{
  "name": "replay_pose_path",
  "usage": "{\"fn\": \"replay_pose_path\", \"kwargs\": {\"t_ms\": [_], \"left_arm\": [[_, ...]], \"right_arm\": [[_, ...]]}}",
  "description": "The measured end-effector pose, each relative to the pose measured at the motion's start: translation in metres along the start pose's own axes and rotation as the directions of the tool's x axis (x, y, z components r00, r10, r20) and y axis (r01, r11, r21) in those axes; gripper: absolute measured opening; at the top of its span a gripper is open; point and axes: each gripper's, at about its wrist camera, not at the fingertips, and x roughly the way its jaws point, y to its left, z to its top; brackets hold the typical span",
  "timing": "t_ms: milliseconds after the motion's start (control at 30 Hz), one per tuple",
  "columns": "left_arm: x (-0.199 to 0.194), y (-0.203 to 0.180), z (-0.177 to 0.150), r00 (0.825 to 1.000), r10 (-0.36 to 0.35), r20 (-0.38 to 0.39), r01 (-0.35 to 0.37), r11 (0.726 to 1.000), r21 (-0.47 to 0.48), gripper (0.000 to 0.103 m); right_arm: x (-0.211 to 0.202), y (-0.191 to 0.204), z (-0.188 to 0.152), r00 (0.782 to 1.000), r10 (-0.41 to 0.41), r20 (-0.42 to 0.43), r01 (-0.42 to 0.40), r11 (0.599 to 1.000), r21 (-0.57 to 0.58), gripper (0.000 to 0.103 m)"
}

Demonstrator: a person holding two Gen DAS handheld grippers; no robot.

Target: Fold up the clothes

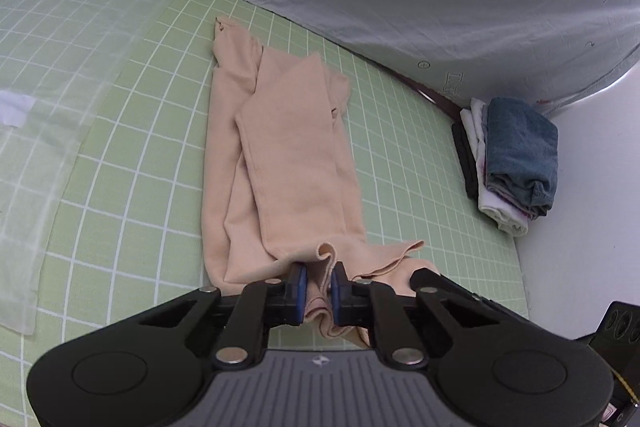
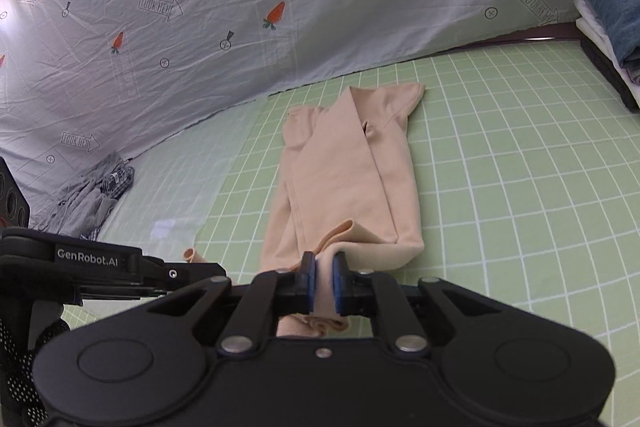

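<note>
A peach-coloured garment (image 1: 292, 155) lies lengthwise on the green checked sheet (image 1: 152, 155), its sides folded in toward the middle. My left gripper (image 1: 319, 281) is shut on the garment's near hem, with bunched fabric pinched between its blue pads. In the right wrist view the same garment (image 2: 344, 171) stretches away from me, and my right gripper (image 2: 324, 273) is shut on another part of that near hem. The hem is lifted off the sheet at both grips. The left gripper's black body (image 2: 100, 263) shows at the left of the right wrist view.
A stack of folded clothes (image 1: 516, 155) topped by blue denim sits at the sheet's right edge, also the stack (image 2: 612, 15) far right. A grey carrot-print sheet (image 2: 200, 7) rises behind. A crumpled grey checked garment (image 2: 92, 195) lies left. A translucent white cloth (image 1: 36, 131) covers the left.
</note>
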Motion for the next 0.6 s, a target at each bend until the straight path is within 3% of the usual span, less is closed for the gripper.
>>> {"fn": "replay_pose_path", "kwargs": {"t_ms": [67, 400, 600], "left_arm": [[-0.005, -0.005, 0.019, 0.999, -0.013, 0.046, 0.013, 1.0, -0.005, 0.005], [0.014, -0.016, 0.117, 0.981, -0.041, 0.191, 0.042, 0.999, -0.002, 0.002], [0.057, 0.001, 0.218, 0.963, -0.04, 0.267, 0.042, 0.999, -0.003, 0.001]], "right_arm": [[0.003, -0.004, 0.015, 0.999, 0.013, 0.029, -0.013, 1.0, 0.006, 0.009], [0.05, -0.021, 0.097, 0.988, 0.075, 0.132, -0.081, 0.996, 0.046, 0.008], [0.125, -0.033, 0.166, 0.985, 0.087, 0.148, -0.096, 0.994, 0.051, 0.008]]}}
